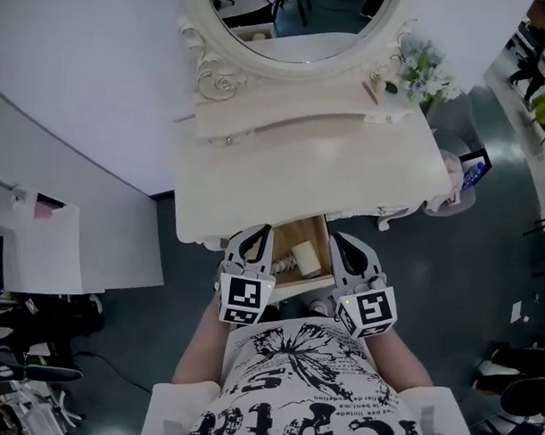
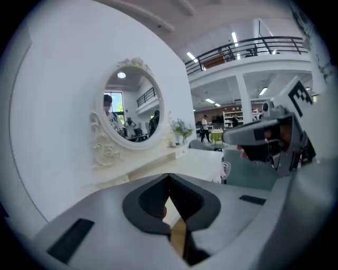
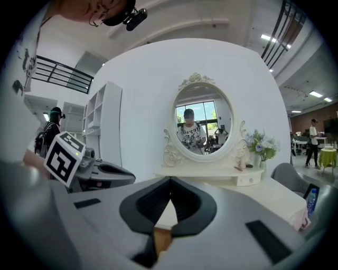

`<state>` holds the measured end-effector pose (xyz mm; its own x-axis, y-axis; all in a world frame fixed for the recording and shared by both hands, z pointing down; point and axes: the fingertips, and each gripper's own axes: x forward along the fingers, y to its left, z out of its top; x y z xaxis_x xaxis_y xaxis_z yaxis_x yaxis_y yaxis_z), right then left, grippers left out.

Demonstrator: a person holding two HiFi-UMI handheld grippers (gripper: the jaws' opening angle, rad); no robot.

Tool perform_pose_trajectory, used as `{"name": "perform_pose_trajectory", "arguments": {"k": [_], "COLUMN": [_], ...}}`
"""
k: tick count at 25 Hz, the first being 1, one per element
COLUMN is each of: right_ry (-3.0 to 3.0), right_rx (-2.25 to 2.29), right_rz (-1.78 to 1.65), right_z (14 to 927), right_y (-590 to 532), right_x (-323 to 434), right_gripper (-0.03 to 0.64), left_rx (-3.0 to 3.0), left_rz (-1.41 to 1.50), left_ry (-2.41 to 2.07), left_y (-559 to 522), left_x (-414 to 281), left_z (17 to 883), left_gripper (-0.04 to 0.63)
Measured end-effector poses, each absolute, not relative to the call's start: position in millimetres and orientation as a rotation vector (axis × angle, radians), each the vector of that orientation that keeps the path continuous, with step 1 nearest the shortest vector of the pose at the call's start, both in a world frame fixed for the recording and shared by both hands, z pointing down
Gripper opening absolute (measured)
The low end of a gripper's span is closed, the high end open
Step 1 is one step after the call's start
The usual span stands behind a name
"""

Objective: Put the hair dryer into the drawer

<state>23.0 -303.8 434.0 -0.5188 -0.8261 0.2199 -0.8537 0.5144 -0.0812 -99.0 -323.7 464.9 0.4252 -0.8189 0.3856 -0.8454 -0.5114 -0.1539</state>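
The white dressing table (image 1: 301, 169) has its wooden drawer (image 1: 299, 287) pulled open at the front. In the drawer lies a white hair dryer (image 1: 303, 255), only partly visible between the two grippers. My left gripper (image 1: 263, 231) hangs over the drawer's left side, jaws shut and empty; its tips (image 2: 169, 177) meet in the left gripper view. My right gripper (image 1: 337, 238) hangs over the drawer's right side, also shut with nothing in it; its tips (image 3: 170, 180) meet and point level toward the mirror. Neither gripper touches the dryer.
An oval mirror (image 1: 297, 17) stands at the table's back, with a flower vase (image 1: 427, 73) at the back right. A stool with a cloth (image 1: 448, 178) and a bottle (image 1: 473, 172) sit right of the table. A white cabinet (image 1: 48, 249) stands at the left.
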Motion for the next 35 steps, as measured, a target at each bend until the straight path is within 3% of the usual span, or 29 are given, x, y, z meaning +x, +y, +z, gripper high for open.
{"name": "perform_pose_trajectory", "arguments": {"k": [11,35], "right_ry": [-2.704,-2.766], "right_rx": [1.291,1.273], "right_rz": [0.155,0.064], "right_z": [409.0,379.1], "right_y": [-300.8,-299.6], "right_x": [-23.9,-42.5], "right_gripper": [0.017,0.017], "left_rx": [2.552,2.482], "left_rz": [0.132,0.188], "left_ry": [-1.913,-1.930], "left_y": [-301.0,-289.4], "left_x": [-169.5,-190.8], "left_z": [338.5,344.8], "left_gripper": [0.020,0.020]}}
